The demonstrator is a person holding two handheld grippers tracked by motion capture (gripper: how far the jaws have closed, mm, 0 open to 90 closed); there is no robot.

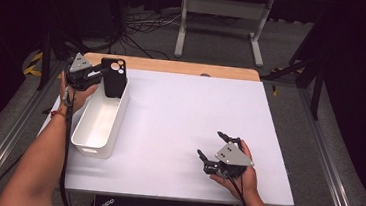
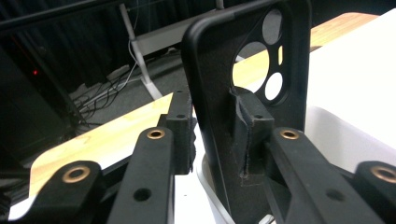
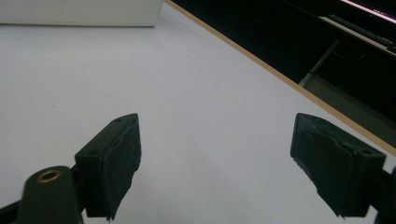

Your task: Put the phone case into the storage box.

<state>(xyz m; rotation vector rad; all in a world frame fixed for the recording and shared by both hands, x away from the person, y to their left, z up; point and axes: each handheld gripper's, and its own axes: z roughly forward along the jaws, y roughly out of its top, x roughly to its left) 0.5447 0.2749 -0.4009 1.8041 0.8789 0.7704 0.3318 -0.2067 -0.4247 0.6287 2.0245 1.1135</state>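
A black phone case point(image 1: 113, 79) with round camera cut-outs stands upright over the far end of a white rectangular bin point(image 1: 117, 125). My left gripper point(image 1: 104, 73) comes in from the left and is shut on the case's lower part. In the left gripper view the case point(image 2: 219, 88) sits between both pads, with the bin's rim point(image 2: 336, 135) below and behind it. My right gripper point(image 1: 210, 144) rests low over the near right of the white table, open, with nothing between its fingers. The right gripper view has the open right gripper point(image 3: 215, 158) over bare white surface.
The white table top point(image 1: 185, 113) has a wooden strip point(image 1: 174, 66) along its far edge. A white desk frame point(image 1: 223, 16) and cables lie on the floor beyond. The bin's side point(image 3: 79, 11) appears far off in the right gripper view.
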